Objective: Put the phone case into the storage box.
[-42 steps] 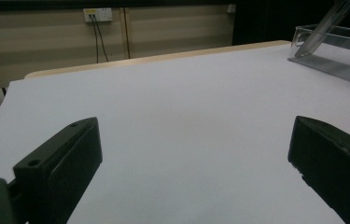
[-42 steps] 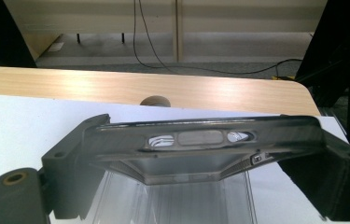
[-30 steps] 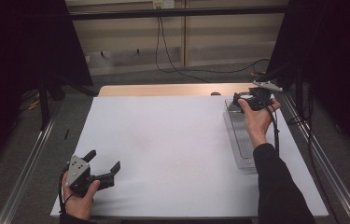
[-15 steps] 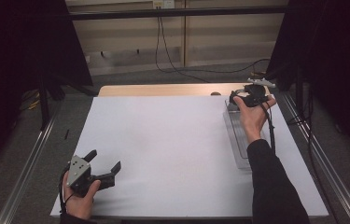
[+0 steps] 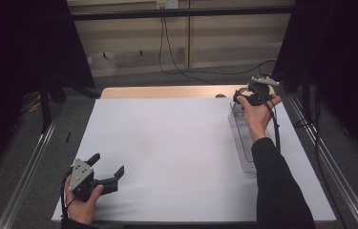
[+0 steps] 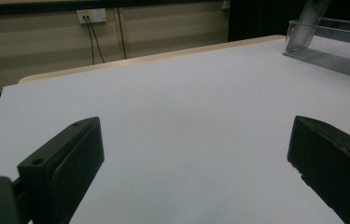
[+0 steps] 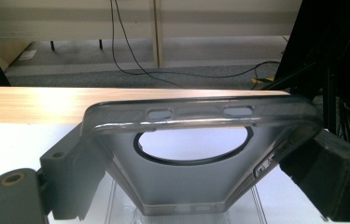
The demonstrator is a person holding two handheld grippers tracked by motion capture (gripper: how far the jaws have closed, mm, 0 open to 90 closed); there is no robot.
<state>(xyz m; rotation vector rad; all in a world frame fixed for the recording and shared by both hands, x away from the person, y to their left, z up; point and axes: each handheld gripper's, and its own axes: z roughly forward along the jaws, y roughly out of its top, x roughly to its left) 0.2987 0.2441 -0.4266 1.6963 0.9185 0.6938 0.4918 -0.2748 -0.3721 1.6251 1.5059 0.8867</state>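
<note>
Phone case [image 7: 196,154], clear and thin-walled, sits pinched by its two long edges in the right gripper [image 7: 196,182], held up at the far right over a clear tray [image 5: 241,138]. It looks light, flexible and slick, so a gentle edge grip suits it. Near left, the left gripper [image 5: 107,167] rests wide open and empty on the white table [image 5: 167,143].

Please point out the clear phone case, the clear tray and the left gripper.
clear phone case [image 7: 196,179]: right gripper view, on its back panel under the round cut-out.
clear tray [image 5: 244,143]: high view, on its bare floor.
left gripper [image 5: 106,164]: high view, midway between its open fingers.
</note>
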